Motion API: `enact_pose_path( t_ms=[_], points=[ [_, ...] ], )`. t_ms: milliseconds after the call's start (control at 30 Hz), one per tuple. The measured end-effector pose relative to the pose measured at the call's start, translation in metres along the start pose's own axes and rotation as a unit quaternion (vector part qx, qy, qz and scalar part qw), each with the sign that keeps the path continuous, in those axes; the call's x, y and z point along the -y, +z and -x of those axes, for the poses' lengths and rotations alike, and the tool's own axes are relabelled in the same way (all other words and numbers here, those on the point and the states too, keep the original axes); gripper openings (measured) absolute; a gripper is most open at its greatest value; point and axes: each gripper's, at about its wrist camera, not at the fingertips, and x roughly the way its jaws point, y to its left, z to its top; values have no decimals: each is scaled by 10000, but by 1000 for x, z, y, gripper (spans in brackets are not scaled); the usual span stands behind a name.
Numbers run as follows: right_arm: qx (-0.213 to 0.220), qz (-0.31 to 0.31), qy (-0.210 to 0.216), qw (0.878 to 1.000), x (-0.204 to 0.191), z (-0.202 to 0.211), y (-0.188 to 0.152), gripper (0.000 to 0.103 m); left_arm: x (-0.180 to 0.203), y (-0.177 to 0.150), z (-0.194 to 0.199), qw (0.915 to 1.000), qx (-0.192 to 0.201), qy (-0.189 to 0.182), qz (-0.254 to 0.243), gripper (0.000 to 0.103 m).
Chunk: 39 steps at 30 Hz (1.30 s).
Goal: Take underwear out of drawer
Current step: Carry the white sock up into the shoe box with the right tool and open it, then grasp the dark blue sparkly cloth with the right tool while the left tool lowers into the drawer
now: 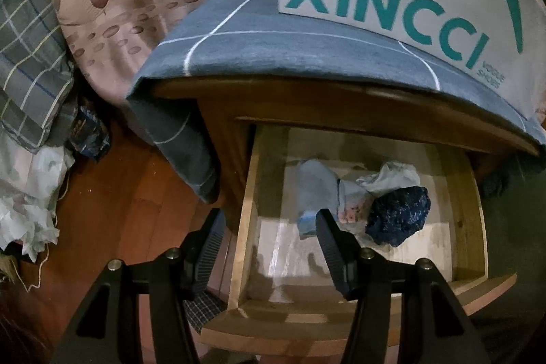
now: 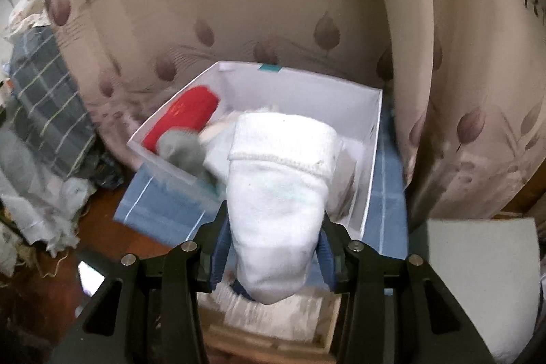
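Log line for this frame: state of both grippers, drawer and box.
left gripper: open, above drawer | right gripper: shut on white garment, over white box | drawer: open, garments inside

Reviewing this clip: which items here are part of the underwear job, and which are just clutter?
Job:
open drawer
garments in it
white garment held by right gripper
left gripper, open
white box

Clutter:
curtain
blue checked cloth
plaid fabric

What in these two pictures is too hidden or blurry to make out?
- Right wrist view: most of the white box's contents, hidden behind the white sock in the right gripper.
- Right wrist view: the grey item beside the red roll, blurred.
- Left wrist view: the drawer's back, under the tabletop.
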Motion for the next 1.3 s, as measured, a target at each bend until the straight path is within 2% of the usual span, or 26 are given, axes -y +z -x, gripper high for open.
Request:
enact_pose_path(
  t_ms=[267, 567, 700, 800, 933, 1067, 1200, 1300],
  points=[
    [-352, -130, -415, 9984, 15, -55, 31, 42, -8, 1, -1, 9999, -17, 42, 102, 57],
    [-692, -137, -771, 9945, 32, -103, 24, 43, -9, 3, -3, 9999, -68, 3, 144, 57],
    [-576, 28, -846, 9947, 25, -104, 22, 47, -9, 4, -6, 9999, -107, 11, 126, 57],
    [-438, 46, -907, 9949, 24, -97, 21, 55, -10, 4, -7, 9998, -122, 22, 176, 57],
    [-198, 154, -767, 9967, 19, -70, 19, 63, -11, 4, -7, 9998, -114, 54, 156, 57],
    [15, 361, -575, 9977, 8, -35, 9, 63, -15, 4, -9, 9996, -131, 28, 241, 57],
    [121, 836, -340, 9958, -17, 0, -17, 70, -20, 5, -6, 9993, -107, 27, 360, 57],
    [-42, 1236, -86, 9923, -38, 10, -41, 71, -25, 5, -6, 9990, -117, 9, 422, 57]
  ],
)
